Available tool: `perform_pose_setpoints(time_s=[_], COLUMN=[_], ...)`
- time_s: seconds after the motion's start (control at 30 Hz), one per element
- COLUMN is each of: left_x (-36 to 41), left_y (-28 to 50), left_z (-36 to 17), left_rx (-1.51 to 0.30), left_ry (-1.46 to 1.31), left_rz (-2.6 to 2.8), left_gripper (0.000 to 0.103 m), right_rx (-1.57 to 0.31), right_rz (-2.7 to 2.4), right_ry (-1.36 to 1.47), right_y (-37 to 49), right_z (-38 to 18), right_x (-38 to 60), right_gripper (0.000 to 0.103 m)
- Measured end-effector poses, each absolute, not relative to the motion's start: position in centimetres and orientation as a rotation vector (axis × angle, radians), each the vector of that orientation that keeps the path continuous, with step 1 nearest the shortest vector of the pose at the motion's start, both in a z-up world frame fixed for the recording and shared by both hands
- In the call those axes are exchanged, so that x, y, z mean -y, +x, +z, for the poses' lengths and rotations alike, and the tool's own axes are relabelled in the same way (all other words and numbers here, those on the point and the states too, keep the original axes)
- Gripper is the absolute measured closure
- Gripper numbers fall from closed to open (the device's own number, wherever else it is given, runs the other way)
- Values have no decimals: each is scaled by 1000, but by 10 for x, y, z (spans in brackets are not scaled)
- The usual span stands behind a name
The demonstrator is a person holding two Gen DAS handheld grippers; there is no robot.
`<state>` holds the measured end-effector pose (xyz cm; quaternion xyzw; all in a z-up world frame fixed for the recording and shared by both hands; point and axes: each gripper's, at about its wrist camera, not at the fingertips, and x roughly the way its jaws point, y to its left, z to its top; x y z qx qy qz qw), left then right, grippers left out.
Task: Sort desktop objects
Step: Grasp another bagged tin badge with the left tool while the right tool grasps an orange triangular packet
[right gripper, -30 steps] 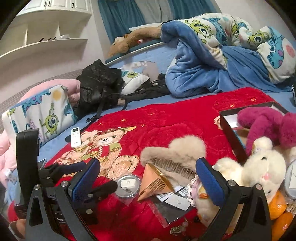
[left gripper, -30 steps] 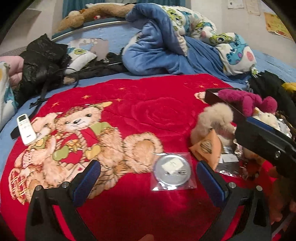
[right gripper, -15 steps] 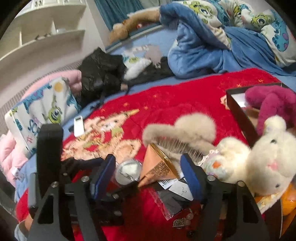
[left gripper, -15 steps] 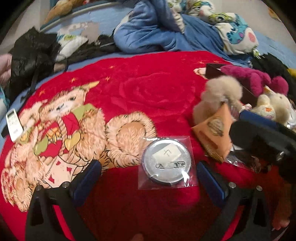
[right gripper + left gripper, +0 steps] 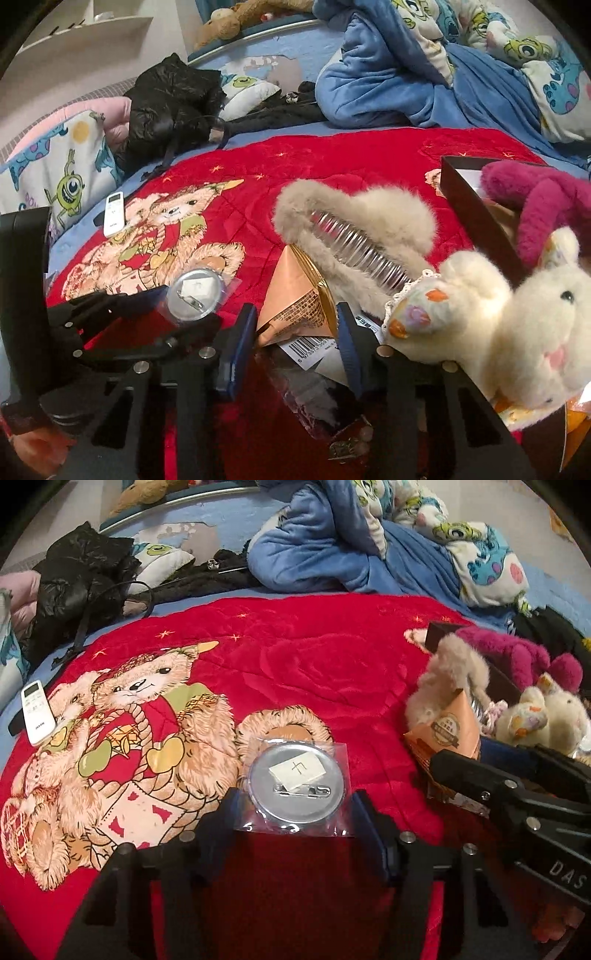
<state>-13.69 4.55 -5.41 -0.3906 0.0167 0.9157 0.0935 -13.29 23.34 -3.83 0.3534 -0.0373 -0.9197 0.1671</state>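
A round silver pin badge in a clear plastic sleeve (image 5: 298, 781) lies on the red blanket; it also shows in the right wrist view (image 5: 195, 297). My left gripper (image 5: 293, 821) has its fingers closed in on the sleeve's two sides. An orange pyramid-shaped packet (image 5: 295, 301) lies beside a beige furry hair clip (image 5: 354, 225). My right gripper (image 5: 295, 341) has its fingers against the packet's two sides. The packet also shows in the left wrist view (image 5: 448, 725).
A white plush rabbit (image 5: 517, 317) and a magenta plush (image 5: 535, 199) lie at a dark box (image 5: 461, 184) on the right. A white remote (image 5: 35, 710) lies at the blanket's left edge. Black bag and blue bedding lie behind. Labelled sleeves (image 5: 317, 384) lie under the right gripper.
Both grippers moved forward and down and closed in: the left around the badge sleeve, the right around the orange packet.
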Motion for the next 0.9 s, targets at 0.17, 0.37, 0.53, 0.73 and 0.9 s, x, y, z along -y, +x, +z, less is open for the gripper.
perform_pose_setpoints(time_s=[0.17, 0.37, 0.53, 0.73, 0.9], left_x=[-44, -50, -50, -51, -50], left_y=[-128, -116, -116, -114, -112], left_z=[-47, -39, -38, -38, -35], left_rx=[-36, -86, -89, -95, -90], left_ry=[-1074, -989, -985, -979, -959], left_rz=[2730, 2760, 2762, 2768, 2775], left_gripper=[41, 41, 41, 41, 41], right_rx=[121, 160, 153, 146, 135], right_rz=[-2617, -2618, -2619, -2620, -2632], right_ry=[976, 931, 921, 900, 861], right_y=[-128, -123, -122, -118, -110], right_z=[-35, -31, -29, -27, -22], right_x=[-235, -239, -238, -238, -238], right_gripper=[61, 62, 63, 64, 65])
